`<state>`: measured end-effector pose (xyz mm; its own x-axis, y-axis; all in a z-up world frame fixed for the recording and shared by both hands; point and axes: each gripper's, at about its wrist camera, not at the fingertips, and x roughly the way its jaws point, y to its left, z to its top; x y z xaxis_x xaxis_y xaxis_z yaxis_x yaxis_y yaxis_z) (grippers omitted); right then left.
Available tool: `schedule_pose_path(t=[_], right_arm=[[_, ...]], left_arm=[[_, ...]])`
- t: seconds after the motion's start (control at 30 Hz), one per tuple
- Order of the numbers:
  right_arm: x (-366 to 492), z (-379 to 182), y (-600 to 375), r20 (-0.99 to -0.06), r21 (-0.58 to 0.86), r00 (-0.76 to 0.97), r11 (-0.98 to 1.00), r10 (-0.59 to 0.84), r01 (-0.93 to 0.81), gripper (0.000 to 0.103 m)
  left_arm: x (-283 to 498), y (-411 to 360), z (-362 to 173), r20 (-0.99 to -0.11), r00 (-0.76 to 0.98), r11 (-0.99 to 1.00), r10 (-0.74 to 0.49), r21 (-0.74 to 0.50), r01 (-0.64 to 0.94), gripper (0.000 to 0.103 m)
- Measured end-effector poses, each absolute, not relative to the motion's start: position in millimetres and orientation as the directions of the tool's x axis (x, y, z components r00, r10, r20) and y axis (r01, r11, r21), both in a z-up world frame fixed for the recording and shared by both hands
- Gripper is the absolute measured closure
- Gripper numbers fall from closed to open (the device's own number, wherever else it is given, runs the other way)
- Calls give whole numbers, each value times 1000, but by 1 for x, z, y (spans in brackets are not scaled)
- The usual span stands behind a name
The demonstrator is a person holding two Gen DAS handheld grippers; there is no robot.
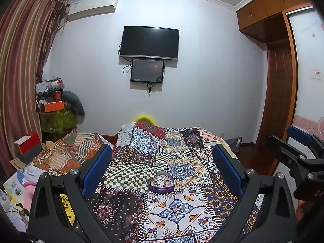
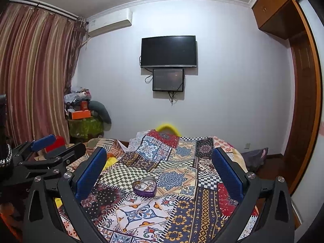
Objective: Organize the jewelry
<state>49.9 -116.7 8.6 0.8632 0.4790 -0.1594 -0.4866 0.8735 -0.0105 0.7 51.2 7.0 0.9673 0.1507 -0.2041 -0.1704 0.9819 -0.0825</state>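
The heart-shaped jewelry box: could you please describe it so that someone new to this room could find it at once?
Start at the bed covered by the patchwork quilt facing the wall-mounted television. Near the quilt's middle, on its own, sits the heart-shaped jewelry box. It is small, purple-sided and open-topped with jewelry inside, the only object resting on the quilt.

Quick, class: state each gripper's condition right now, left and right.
Left gripper: open, holding nothing, above the heart-shaped box.
Right gripper: open, holding nothing.

Bare patchwork cloth [image 1: 176, 206] lies open all around the heart-shaped tin [image 1: 161, 184], nothing blocking.
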Motion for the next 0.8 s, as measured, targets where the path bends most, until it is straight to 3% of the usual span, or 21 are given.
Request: schedule_pose_path(t=[0.8], right_arm=[[54,7,-117,-165,-8,861,873,480,-488,0]], left_arm=[[1,52,7,-216,968,984,129,-94,-153,3]])
